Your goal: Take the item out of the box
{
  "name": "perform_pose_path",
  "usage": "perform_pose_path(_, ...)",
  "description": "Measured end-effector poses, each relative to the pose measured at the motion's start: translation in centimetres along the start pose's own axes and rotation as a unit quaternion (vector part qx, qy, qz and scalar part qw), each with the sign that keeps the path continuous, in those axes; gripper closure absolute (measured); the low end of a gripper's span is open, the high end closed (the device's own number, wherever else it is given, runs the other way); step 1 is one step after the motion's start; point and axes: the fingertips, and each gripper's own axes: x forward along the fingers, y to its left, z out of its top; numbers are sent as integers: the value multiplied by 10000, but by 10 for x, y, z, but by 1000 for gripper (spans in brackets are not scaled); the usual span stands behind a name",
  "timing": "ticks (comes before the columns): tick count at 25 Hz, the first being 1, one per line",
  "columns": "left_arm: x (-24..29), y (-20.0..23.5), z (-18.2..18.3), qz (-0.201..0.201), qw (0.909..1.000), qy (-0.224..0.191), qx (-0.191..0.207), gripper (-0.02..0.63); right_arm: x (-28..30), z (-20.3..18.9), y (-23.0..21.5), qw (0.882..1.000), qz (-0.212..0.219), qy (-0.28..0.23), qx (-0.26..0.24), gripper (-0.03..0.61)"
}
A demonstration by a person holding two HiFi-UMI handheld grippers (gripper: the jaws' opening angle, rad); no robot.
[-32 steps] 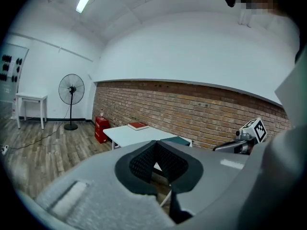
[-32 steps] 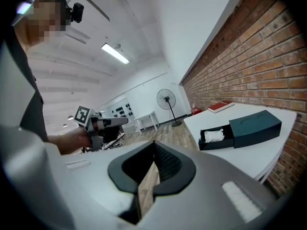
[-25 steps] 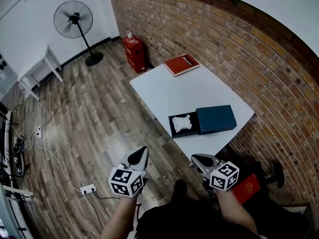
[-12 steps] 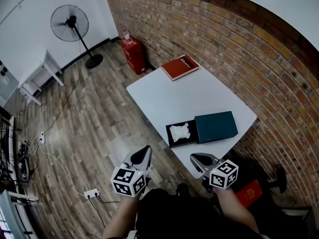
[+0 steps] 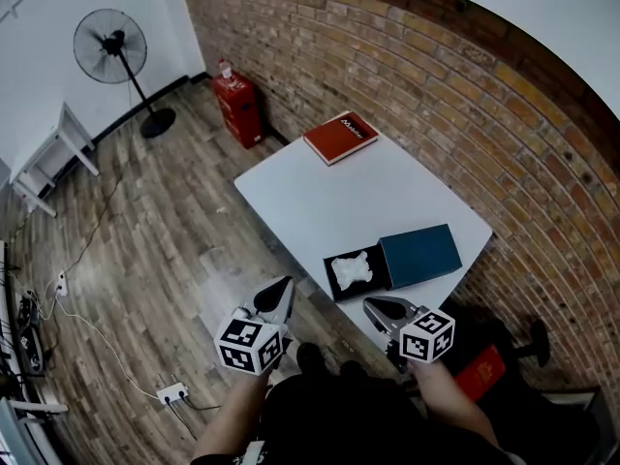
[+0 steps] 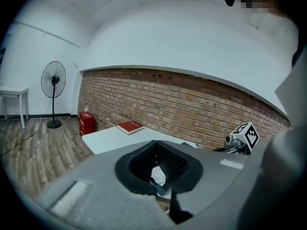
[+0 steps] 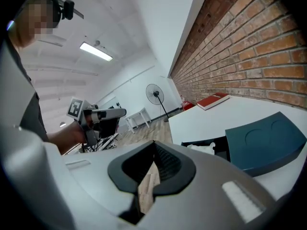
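The crumpled white item (image 5: 353, 269) lies inside the open black rectangular box (image 5: 331, 281), filling most of its tray. The box sits at the near edge of the white rectangular table (image 5: 339, 197). A dark teal box lid (image 5: 419, 256) lies flat on the table, touching the box on its right side in the head view. A red hardcover book (image 5: 341, 137) rests at the far end of the table, well apart from the box.

The left gripper (image 5: 283, 287) is off the table over the wooden plank floor (image 5: 165, 221), near the table's near-left edge. Its jaws meet at the tips with nothing gripped. The right gripper (image 5: 372, 305) is at the near edge of the table, just short of the box. Its jaws are also fully together and empty. Neither gripper touches the box, the lid or the item.

A red brick wall (image 5: 465, 134) runs along the far side of the table. A black pedestal fan (image 5: 111, 45) and a red floor cabinet (image 5: 235, 108) stand beyond the table.
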Motion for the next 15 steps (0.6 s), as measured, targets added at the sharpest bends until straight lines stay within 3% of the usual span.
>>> perform_pose_path(7, 10, 50, 30, -155, 9995, -267, 58, 609, 29, 18, -11, 9985, -530, -104, 78, 577)
perform_pose_path(15, 40, 49, 20, -615, 9980, -119, -64, 609, 46, 1, -44, 9926, -1125, 307, 347, 571)
